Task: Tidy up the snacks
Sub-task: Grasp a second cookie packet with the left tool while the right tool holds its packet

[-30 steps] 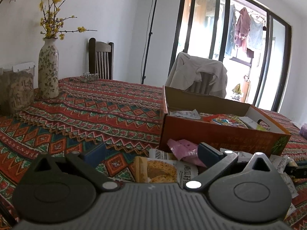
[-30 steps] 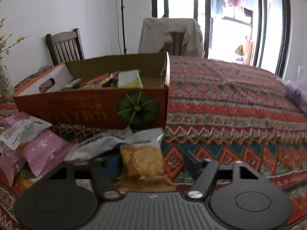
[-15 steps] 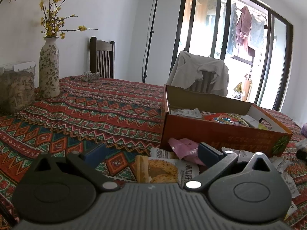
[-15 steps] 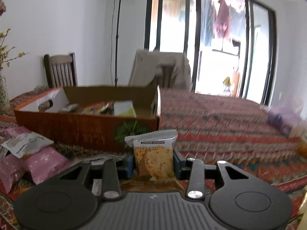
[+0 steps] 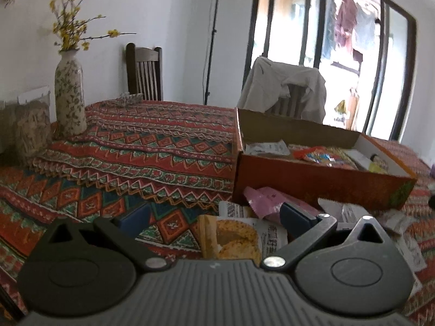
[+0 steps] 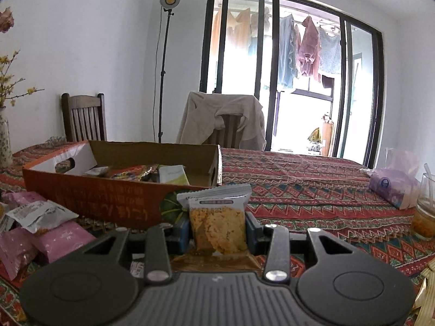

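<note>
the right gripper (image 6: 217,233) has its two fingers squeezed on a snack packet (image 6: 217,217) with a yellow crunchy picture on it. the fingers have just been closing, and the packet sits between them, standing up, lifted off the table. it is in front of the orange cardboard box (image 6: 108,203) and not in it yet.

the left gripper (image 5: 214,220) has its fingers wide apart. it holds nothing. it hangs low over a cookie packet (image 5: 233,239) that lies flat on the patterned tablecloth (image 5: 122,157), just in front of the box.

some of the job looks done. a few snacks are already inside the box: a white packet (image 5: 266,148), a shiny red one (image 5: 318,156) and a green and white one (image 6: 174,175).

a lot looks left to do. pink packets (image 6: 54,240) and a silver packet (image 6: 40,214) are in a pile on the table beside the box, and more white wrappers (image 5: 350,212) lie near its front wall. i think the packet in the right gripper goes into the box next, then the cookie packet, then the pile.
</note>
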